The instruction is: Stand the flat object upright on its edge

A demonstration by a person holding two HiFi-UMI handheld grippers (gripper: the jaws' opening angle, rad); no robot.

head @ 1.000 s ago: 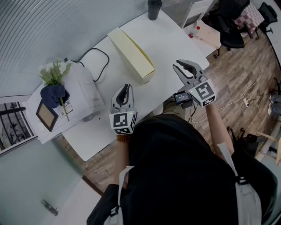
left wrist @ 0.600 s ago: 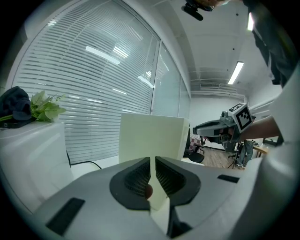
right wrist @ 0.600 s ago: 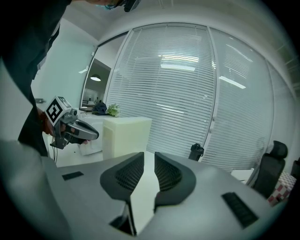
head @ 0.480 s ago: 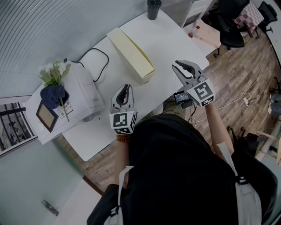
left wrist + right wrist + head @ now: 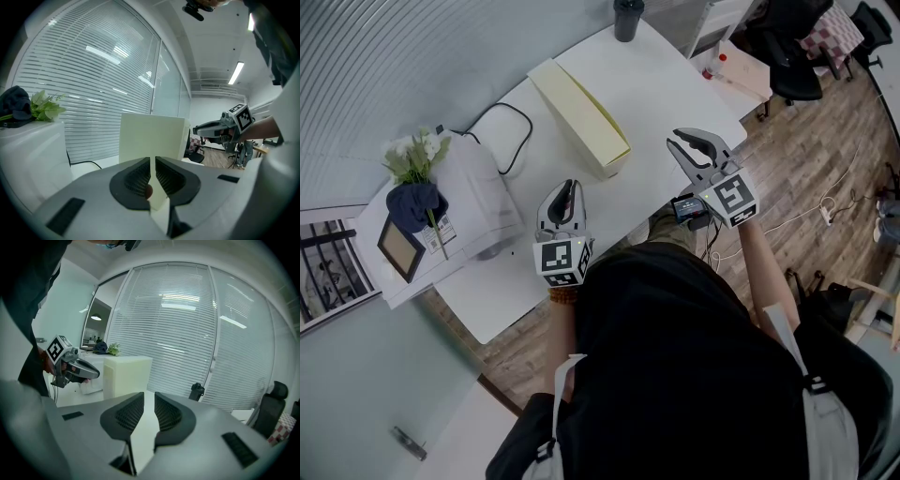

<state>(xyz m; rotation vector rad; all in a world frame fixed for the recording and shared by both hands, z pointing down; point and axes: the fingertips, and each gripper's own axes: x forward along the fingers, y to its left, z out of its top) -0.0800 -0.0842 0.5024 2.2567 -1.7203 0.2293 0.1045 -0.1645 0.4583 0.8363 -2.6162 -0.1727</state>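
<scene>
A pale yellow flat box stands upright on its long edge on the white table, apart from both grippers. It also fills the middle of the left gripper view, box, and shows in the right gripper view, box. My left gripper hovers over the table's near edge and points at the box, its jaws almost touching with nothing between them. My right gripper is held in the air by the table's right edge, jaws a little apart and empty.
A black cup stands at the table's far end. At the left are a white machine, a black cable, flowers and a picture frame. Office chairs stand on the wooden floor to the right.
My right gripper has drifted very slightly to the left. The box and the left gripper have not moved.
</scene>
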